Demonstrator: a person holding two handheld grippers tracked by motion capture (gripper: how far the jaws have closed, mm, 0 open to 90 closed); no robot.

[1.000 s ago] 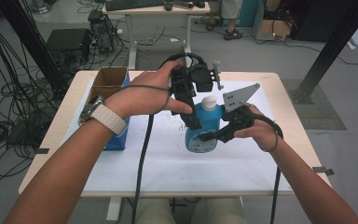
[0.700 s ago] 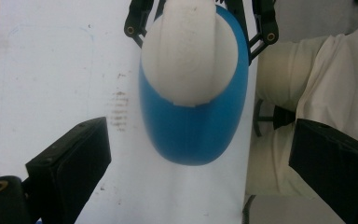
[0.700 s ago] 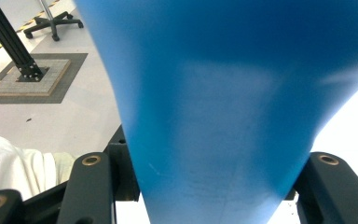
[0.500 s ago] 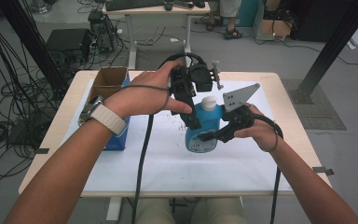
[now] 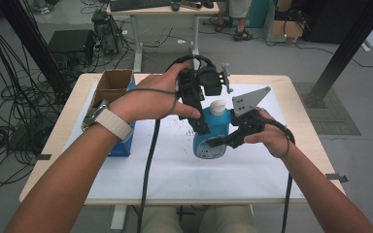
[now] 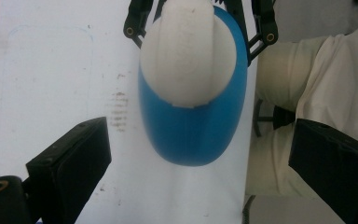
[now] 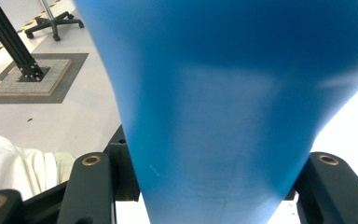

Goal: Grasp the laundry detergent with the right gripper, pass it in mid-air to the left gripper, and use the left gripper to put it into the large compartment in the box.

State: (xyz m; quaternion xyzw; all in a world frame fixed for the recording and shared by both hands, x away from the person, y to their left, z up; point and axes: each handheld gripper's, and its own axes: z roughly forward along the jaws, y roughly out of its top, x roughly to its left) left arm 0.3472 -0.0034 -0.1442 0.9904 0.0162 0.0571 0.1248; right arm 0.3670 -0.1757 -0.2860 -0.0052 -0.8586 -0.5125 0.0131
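A white sheet (image 5: 175, 165) covers most of the table (image 5: 301, 145). At the table's left edge stands an open cardboard box (image 5: 110, 85), with a blue box (image 5: 124, 143) just in front of it. Beyond the table lie floor cables (image 5: 5, 121), a black case (image 5: 70, 43) and a second desk (image 5: 160, 9) with a keyboard (image 5: 138, 4).

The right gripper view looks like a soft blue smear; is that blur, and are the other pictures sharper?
Right gripper view: the blue bottle sits too close, so it is out of focus. Left gripper view: the white cap is soft and overexposed. High view: evenly lit, mildly soft.
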